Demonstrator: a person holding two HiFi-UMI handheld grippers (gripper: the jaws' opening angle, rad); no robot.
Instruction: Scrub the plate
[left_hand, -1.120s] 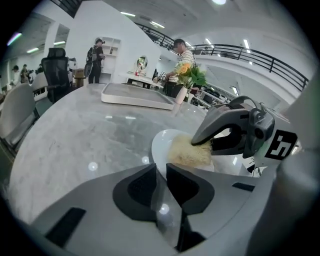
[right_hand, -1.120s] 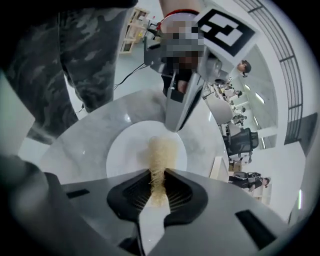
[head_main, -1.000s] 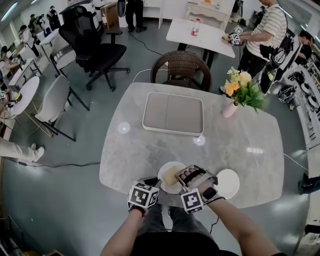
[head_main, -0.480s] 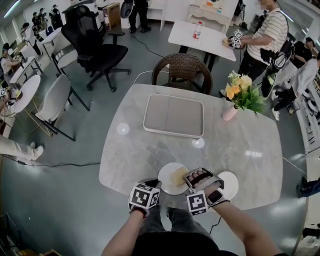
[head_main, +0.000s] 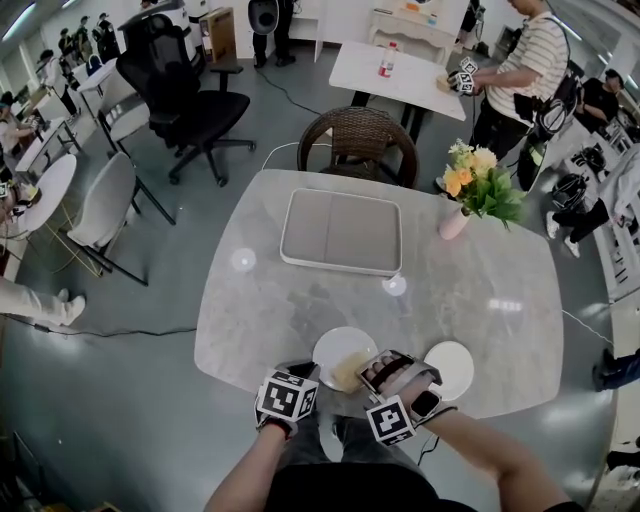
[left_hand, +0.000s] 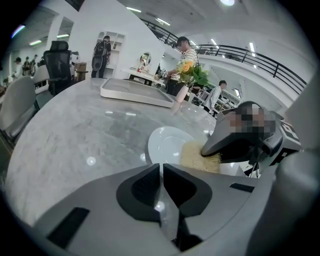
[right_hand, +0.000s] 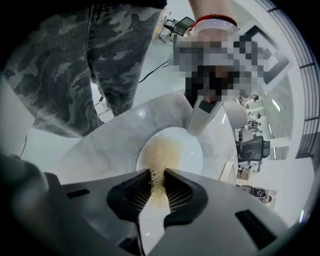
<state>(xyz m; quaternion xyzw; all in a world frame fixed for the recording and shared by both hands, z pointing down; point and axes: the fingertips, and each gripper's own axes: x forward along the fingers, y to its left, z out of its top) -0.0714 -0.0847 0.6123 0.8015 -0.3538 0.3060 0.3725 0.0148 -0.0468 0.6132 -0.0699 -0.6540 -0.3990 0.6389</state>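
A white plate (head_main: 332, 350) lies near the front edge of the marble table (head_main: 300, 290). My left gripper (head_main: 310, 368) is shut on the plate's near rim; in the left gripper view the rim runs into the closed jaws (left_hand: 162, 172). My right gripper (head_main: 368, 374) is shut on a tan fibrous scrubber (head_main: 350, 370), which it presses onto the plate's right part. In the right gripper view the scrubber (right_hand: 161, 160) sticks out between the jaws (right_hand: 158, 181) onto the plate (right_hand: 187, 150), and the left gripper (right_hand: 201, 119) is at the far rim.
A second white plate (head_main: 453, 368) lies just right of my right gripper. A shallow grey tray (head_main: 342, 232) sits mid-table, a pink vase of flowers (head_main: 470, 190) at the back right. A wicker chair (head_main: 360, 138) stands behind the table. People stand at another table beyond.
The right gripper has slid the scrubber over the plate, ending a little nearer the front edge and turned slightly. The left gripper has kept its hold on the rim.
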